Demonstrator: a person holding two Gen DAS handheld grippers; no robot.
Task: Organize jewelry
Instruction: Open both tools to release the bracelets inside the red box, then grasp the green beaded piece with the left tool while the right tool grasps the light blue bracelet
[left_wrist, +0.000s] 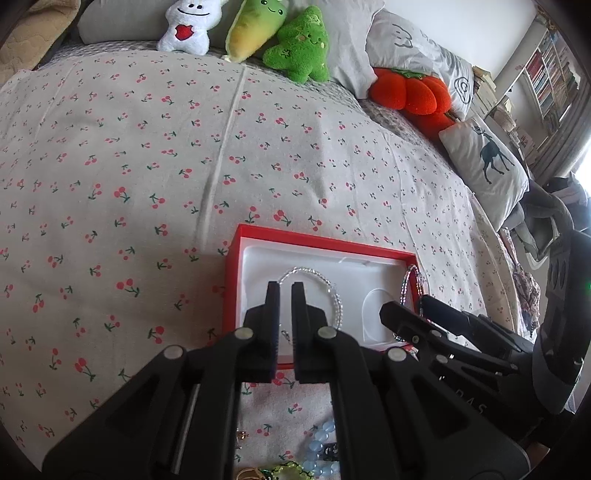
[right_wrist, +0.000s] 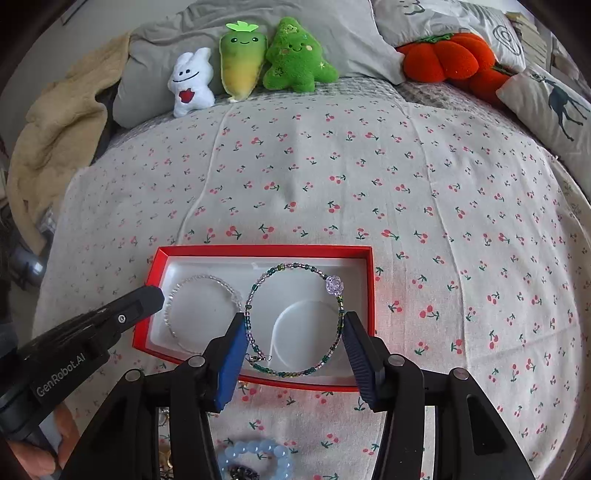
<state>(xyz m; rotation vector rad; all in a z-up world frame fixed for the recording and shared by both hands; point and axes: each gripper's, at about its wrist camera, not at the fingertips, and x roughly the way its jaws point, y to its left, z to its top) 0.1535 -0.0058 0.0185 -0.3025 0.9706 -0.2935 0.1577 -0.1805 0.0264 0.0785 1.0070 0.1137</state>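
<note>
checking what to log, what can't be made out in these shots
- Left wrist view: near part of clear bracelet hidden by left gripper.
- Left wrist view: gold pieces cut off at bottom edge.
- Right wrist view: blue bracelet cut by bottom edge, dark bead unclear.

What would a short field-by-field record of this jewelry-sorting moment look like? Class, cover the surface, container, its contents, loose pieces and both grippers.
surface: cherry-print bedspread
container: red box, open, white insert
in box: clear bead bracelet on the left; green and purple bead bracelet with flower charm on the right
loose pieces: blue bead bracelet on the bedspread, nearer than the box
left gripper: nearly closed, over the box, nothing visibly held
right gripper: open, fingers either side of the green and purple bead bracelet
</note>
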